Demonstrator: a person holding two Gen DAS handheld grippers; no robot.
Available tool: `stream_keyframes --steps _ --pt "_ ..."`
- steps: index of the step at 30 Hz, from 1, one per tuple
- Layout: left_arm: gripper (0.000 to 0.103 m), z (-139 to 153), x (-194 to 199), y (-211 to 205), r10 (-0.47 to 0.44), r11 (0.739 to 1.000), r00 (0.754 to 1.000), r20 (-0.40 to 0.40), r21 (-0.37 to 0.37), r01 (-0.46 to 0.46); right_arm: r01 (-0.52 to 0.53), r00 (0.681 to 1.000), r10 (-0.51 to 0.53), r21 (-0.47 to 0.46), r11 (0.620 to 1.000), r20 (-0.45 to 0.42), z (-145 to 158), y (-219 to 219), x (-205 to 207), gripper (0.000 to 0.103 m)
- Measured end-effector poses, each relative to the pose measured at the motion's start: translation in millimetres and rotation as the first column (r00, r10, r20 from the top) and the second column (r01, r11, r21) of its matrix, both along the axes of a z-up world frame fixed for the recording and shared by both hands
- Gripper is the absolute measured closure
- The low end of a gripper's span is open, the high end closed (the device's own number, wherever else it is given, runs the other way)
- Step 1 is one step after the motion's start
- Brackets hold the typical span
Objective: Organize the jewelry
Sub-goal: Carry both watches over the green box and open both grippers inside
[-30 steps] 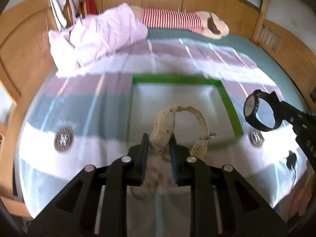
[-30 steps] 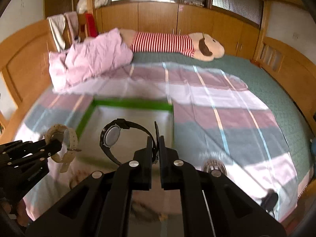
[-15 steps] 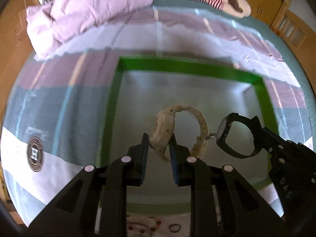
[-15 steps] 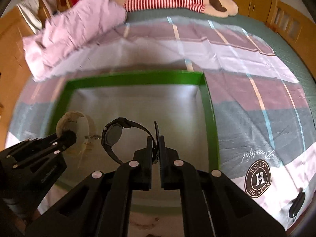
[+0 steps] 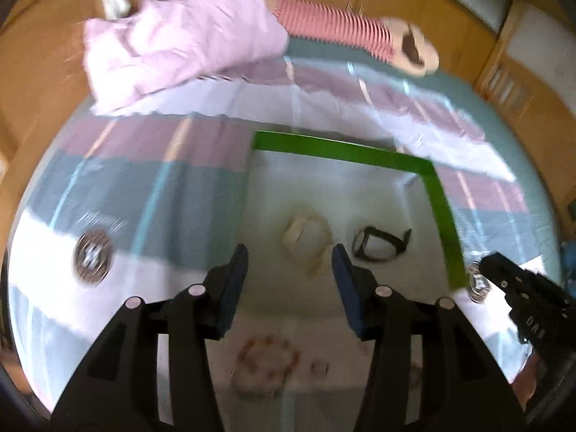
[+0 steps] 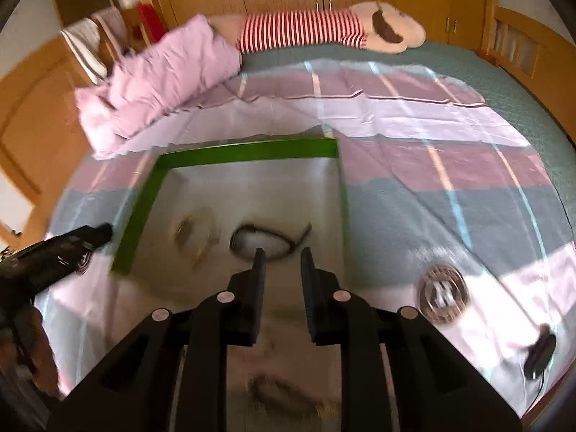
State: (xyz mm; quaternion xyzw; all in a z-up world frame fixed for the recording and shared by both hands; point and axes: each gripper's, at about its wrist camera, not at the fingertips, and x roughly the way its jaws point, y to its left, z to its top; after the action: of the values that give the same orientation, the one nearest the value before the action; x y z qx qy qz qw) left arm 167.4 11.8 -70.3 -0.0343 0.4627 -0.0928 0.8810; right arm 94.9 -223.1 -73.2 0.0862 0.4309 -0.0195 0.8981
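A cream watch (image 5: 306,237) and a black watch (image 5: 378,246) lie side by side inside the green-rimmed tray (image 5: 338,153) on the bed. My left gripper (image 5: 289,262) is open and empty, just short of the cream watch. My right gripper (image 6: 282,264) is open and empty, just behind the black watch (image 6: 266,239); the cream watch (image 6: 194,232) lies to its left in the tray (image 6: 244,153). A beaded bracelet (image 5: 268,360) and a small ring (image 5: 318,367) lie on the sheet in front of the tray.
A striped sheet (image 6: 432,187) covers the bed. A pink blanket (image 6: 158,75) and a striped plush toy (image 6: 324,30) lie at the far end. Wooden bed rails (image 6: 522,46) run along the sides. A small dark object (image 6: 538,354) lies at the right.
Both grippers opened and let go of their watches, which now lie in the tray. Both grippers have pulled back toward the near edge.
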Motion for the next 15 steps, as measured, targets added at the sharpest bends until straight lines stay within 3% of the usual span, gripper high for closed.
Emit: stream_keyframes --steps 4,6,10,15 --pt "0.055 -14 -64 37 0.065 0.998 0.998 0.026 -0.008 -0.064 -0.019 1.0 0.018 -0.078 0.997 -0.014 -30 0 -60 0.083" --pt "0.055 -37 -86 45 0.073 0.997 0.997 -0.003 0.003 -0.073 -0.04 0.997 0.037 -0.049 0.998 -0.065 -54 0 -73 0.079" --pt "0.056 -82 -97 44 0.072 0.997 0.989 -0.13 0.017 -0.07 -0.019 0.987 0.015 -0.024 1.0 -0.158 -92 1 -78 0.077" --pt "0.055 -97 -105 26 0.037 0.997 0.99 -0.138 0.071 -0.027 -0.056 0.984 0.046 -0.048 0.997 -0.174 -104 15 -71 0.077"
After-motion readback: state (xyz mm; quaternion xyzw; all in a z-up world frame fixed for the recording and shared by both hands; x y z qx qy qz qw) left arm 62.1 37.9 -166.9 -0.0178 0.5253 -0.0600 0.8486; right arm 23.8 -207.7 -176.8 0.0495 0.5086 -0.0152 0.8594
